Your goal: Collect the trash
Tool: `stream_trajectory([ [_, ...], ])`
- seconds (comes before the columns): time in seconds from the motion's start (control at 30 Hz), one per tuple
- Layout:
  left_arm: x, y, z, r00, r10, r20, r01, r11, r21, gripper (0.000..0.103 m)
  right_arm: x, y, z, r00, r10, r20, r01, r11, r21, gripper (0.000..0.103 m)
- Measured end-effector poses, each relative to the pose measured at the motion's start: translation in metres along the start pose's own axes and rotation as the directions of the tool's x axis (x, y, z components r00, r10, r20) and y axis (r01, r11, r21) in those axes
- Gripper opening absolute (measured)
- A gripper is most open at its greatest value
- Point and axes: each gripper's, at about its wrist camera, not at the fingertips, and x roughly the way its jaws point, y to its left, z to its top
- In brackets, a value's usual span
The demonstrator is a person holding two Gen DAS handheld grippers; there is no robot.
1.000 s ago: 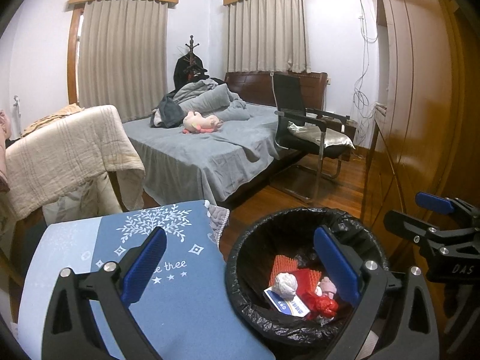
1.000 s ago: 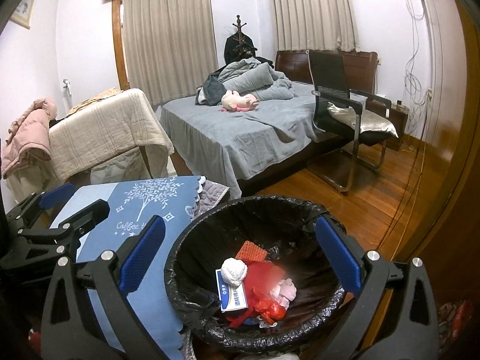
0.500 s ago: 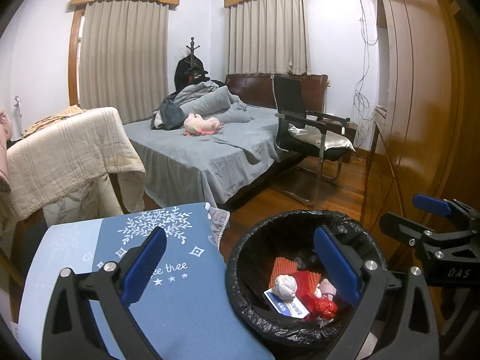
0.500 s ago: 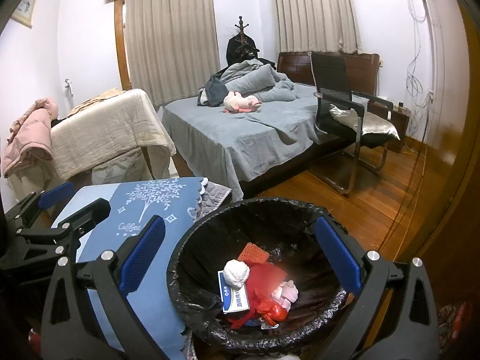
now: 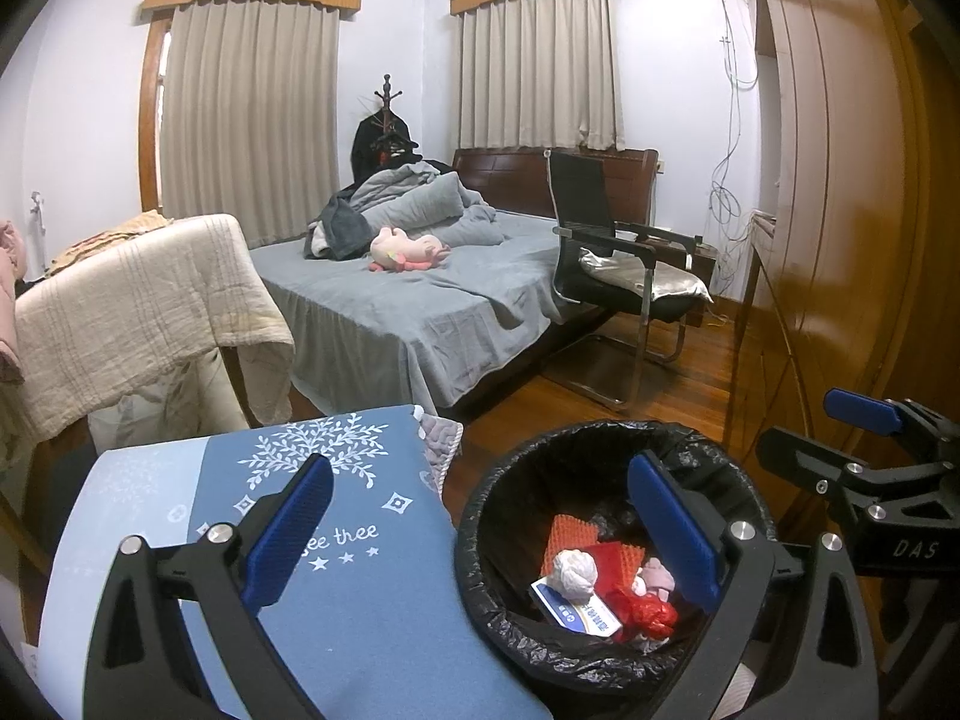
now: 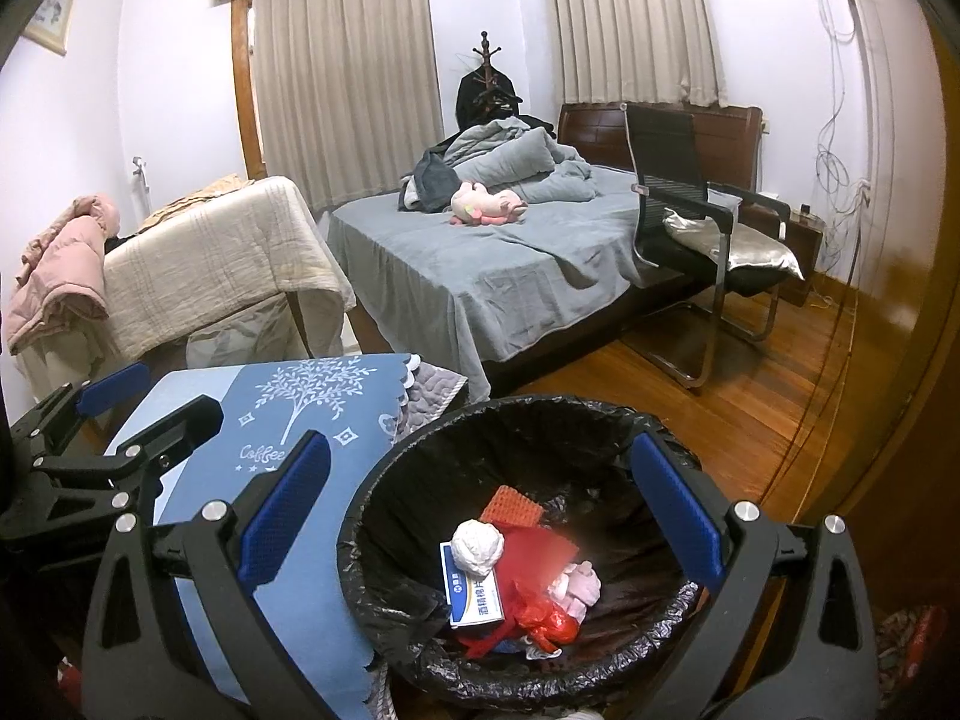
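Both grippers empty, jaws wide apart: left gripper (image 5: 480, 531) above the table edge and bin rim, right gripper (image 6: 480, 510) over the bin (image 6: 390, 498), likely parked there for drops. Trash sits at the bin bottom: paper wad (image 6: 477, 547), white-blue box (image 6: 474, 600), red wrapper (image 6: 540, 558), orange pad (image 6: 511, 505), pink scrap (image 6: 581, 583). Blue tablecloth (image 5: 360, 594) bare, touching the bin side. Collection looks done or near done. No trash seen on the floor (image 6: 750, 396), probably none left here.

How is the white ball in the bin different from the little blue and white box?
The white ball is round and crumpled; the box is flat with straight edges. The ball is plain white; the box has blue print. The ball rests on the box's top edge. Both lie inside the black-lined bin.
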Motion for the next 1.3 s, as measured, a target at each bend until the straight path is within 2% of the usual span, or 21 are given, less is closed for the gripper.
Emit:
stream_trajectory([
  [1.3, -0.0001, 0.0040, 0.0019, 1.000, 0.006, 0.000, -0.006, 1.000, 0.000, 0.097, 0.0000, 0.0011, -0.0016, 1.000, -0.001, 0.000, 0.001, 1.000, 0.001, 0.098],
])
